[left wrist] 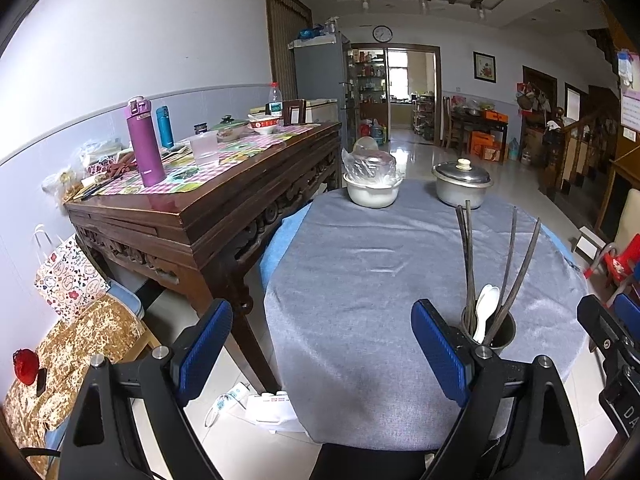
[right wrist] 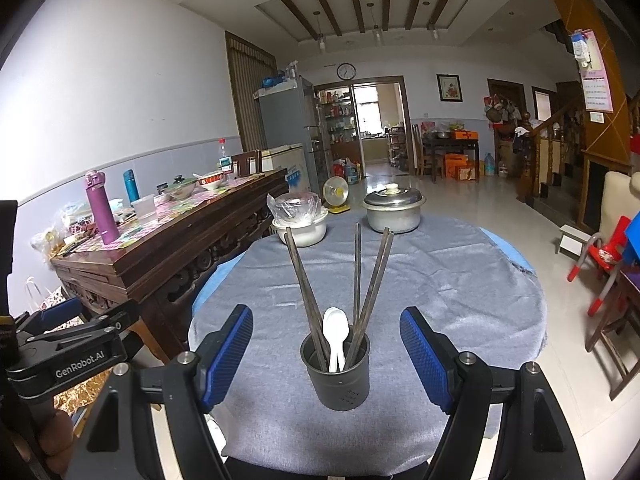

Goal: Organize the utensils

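A dark metal utensil holder [right wrist: 338, 376] stands near the front of the grey-clothed round table [right wrist: 460, 280]. It holds several dark chopsticks [right wrist: 358, 272] leaning apart and white spoons [right wrist: 335, 332]. My right gripper [right wrist: 326, 320] is open, and the holder sits between its blue pads [right wrist: 426, 356] without touching either one. My left gripper [left wrist: 322, 308] is open over bare cloth, with nothing between its fingers. In the left wrist view the utensil holder [left wrist: 490, 328] is just right of its right pad [left wrist: 440, 352]. The right gripper's edge [left wrist: 612, 332] shows at far right there.
At the table's far side are a lidded metal pot [left wrist: 462, 184] and a white bowl [left wrist: 372, 194] holding a plastic-wrapped dish. A carved wooden side table [left wrist: 224, 208] with a purple bottle [left wrist: 145, 144] stands left. A red child's chair [right wrist: 604, 256] is right.
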A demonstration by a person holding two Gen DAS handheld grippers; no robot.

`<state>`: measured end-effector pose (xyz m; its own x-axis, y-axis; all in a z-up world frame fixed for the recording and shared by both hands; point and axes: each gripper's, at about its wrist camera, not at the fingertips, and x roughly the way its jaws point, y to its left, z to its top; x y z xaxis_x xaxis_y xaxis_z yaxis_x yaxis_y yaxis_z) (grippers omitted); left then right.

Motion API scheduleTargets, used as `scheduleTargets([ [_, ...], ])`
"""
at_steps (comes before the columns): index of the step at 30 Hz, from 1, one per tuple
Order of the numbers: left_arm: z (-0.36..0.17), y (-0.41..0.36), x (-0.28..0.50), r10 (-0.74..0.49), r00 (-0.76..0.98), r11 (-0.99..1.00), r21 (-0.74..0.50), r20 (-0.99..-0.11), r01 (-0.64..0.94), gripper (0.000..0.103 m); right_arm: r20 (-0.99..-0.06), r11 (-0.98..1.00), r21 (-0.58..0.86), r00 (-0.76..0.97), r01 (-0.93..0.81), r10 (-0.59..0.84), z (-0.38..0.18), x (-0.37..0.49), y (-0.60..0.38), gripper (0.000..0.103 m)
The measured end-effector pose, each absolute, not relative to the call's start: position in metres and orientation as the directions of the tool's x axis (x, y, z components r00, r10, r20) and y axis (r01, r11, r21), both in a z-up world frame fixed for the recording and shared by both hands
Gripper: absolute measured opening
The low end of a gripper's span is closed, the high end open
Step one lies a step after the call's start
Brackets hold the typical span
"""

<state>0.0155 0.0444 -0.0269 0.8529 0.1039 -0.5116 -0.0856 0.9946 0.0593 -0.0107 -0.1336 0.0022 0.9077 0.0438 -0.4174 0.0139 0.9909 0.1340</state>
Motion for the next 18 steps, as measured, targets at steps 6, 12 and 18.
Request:
scheduleTargets([
  [6,-0.029,0.045,0.021,0.116,0.843,0.993,0.062,-0.525,-0.098,0.091,-0.426,0.989,0.146,0.903,0.011,0.053,0.000,-0.003,-0.137,0.079],
  [12,-0.030,0.040,0.027,0.126,0.837,0.992,0.069,-0.533,-0.106,0.091,-0.438,0.988,0.155,0.897,0.007,0.063,-0.004,0.007,-0.142,0.079],
  [18,-0.044,0.037,0.061,0.101,0.815,0.995,0.048,-0.570,-0.089,0.091,-0.465,0.979,0.194,0.885,0.069,0.030,-0.012,0.031,-0.174,0.079],
])
